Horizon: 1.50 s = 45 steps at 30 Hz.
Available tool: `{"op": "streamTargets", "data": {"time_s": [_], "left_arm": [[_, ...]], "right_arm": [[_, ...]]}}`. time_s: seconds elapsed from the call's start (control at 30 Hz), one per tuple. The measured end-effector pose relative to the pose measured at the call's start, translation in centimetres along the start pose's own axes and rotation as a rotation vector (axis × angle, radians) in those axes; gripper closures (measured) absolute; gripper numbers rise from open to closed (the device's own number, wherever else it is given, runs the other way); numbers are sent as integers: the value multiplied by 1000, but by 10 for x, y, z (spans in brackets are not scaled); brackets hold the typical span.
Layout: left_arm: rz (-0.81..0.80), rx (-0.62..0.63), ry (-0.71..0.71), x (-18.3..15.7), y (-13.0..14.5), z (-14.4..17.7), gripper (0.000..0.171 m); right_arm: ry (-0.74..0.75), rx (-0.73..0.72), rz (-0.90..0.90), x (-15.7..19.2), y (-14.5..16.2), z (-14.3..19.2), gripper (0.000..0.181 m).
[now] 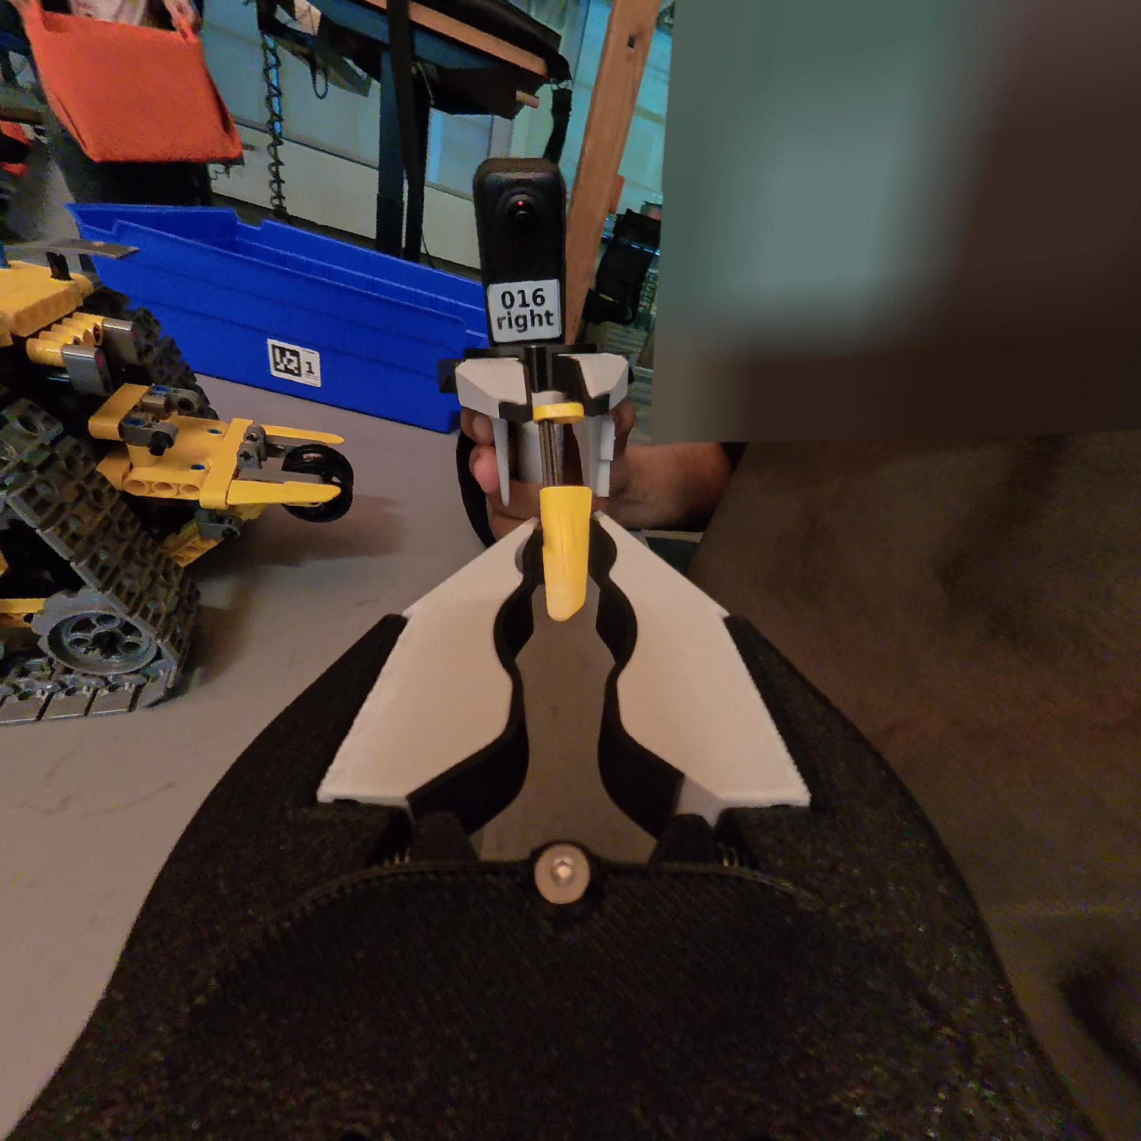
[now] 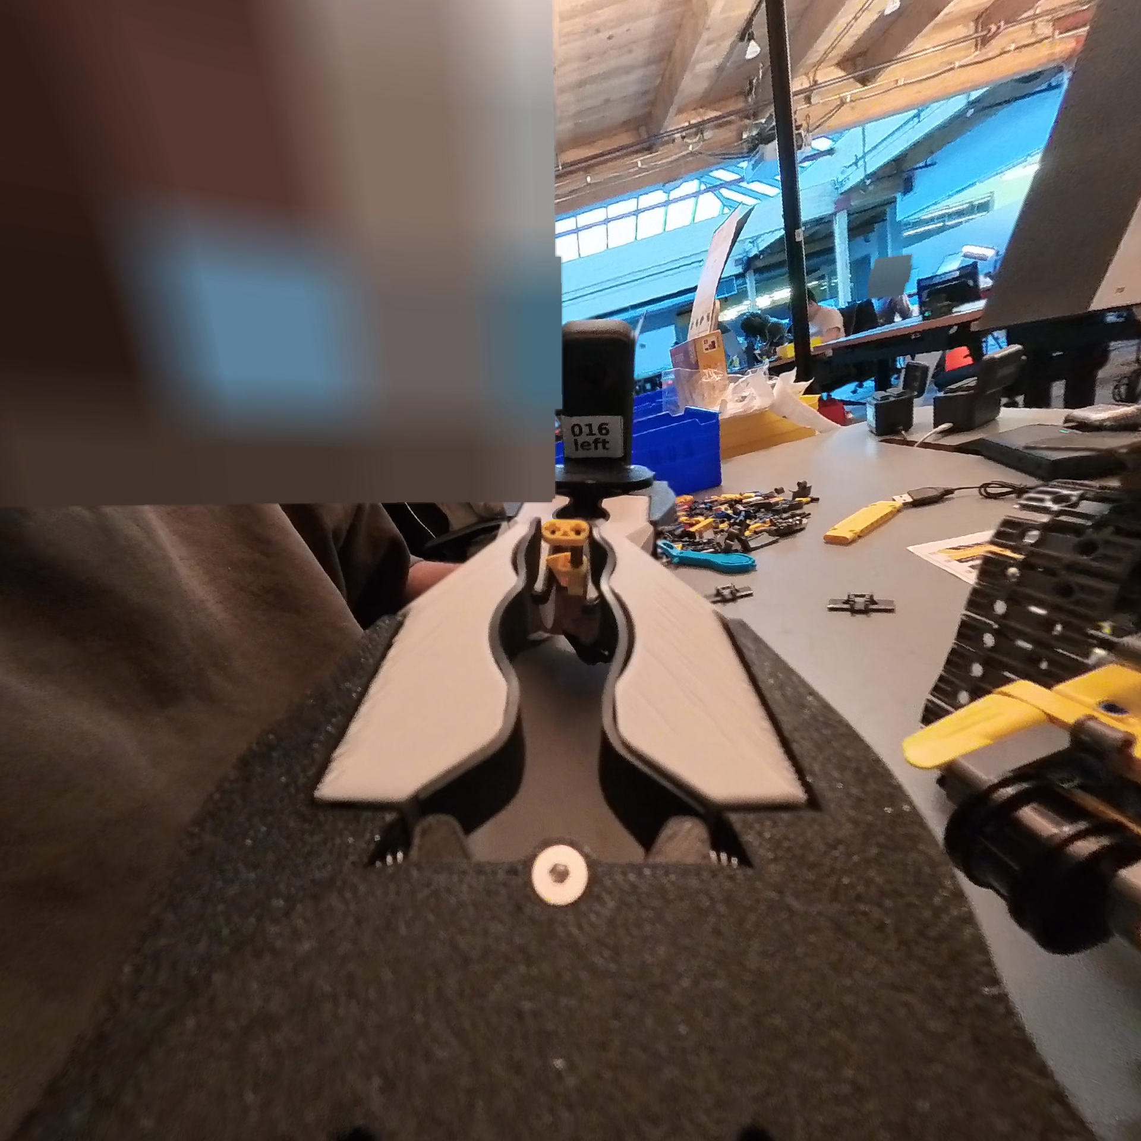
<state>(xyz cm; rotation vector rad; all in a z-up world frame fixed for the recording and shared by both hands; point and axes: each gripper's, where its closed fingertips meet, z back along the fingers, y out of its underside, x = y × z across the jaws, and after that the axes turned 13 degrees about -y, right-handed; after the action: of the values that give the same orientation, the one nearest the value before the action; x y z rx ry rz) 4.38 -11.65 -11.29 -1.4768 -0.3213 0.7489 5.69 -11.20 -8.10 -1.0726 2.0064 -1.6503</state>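
Note:
My left gripper (image 1: 563, 525) is shut at its tips on a yellow tapered brick piece (image 1: 563, 568) that points back toward the camera. Facing it, my right gripper (image 1: 554, 469) is held in a hand and grips a small yellow connector (image 1: 557, 410) on a thin dark axle that runs down to the tapered piece. In the right wrist view my right gripper (image 2: 565, 525) is shut on that yellow connector (image 2: 565, 531), with the axle and a second yellow piece (image 2: 565, 568) just beyond. The left gripper's camera (image 2: 596, 370) stands right behind them.
A yellow and black tracked brick vehicle (image 1: 92, 494) stands on the grey table (image 1: 309, 586), close on the right in the right wrist view (image 2: 1049, 617). There are a blue bin (image 1: 278, 296), a pile of loose pieces (image 2: 741, 518), a yellow bar (image 2: 864, 525), a teal tool (image 2: 710, 559) and track links (image 2: 861, 604).

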Motion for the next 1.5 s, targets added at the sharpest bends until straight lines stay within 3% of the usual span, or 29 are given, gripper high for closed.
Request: {"op": "streamTargets", "data": {"time_s": [0.6, 0.73, 1.1, 1.27, 1.33, 1.5], "left_arm": [[47, -115, 16, -8, -17, 1, 161], [65, -100, 9, -3, -14, 1, 161], [-191, 300, -95, 1, 51, 1, 161], [-264, 548, -177, 0, 101, 8, 160], [-276, 591, -197, -3, 110, 9, 160], [-271, 631, -223, -3, 117, 8, 160]], "right_arm": [[-39, -197, -41, 5, -17, -6, 167], [-5, -166, -29, 0, -14, -5, 168], [134, 340, -45, 2, 48, 14, 167], [235, 801, -19, -1, 110, 44, 166], [242, 960, 19, 0, 132, 51, 166], [230, 1046, 87, -2, 138, 48, 166]]}}
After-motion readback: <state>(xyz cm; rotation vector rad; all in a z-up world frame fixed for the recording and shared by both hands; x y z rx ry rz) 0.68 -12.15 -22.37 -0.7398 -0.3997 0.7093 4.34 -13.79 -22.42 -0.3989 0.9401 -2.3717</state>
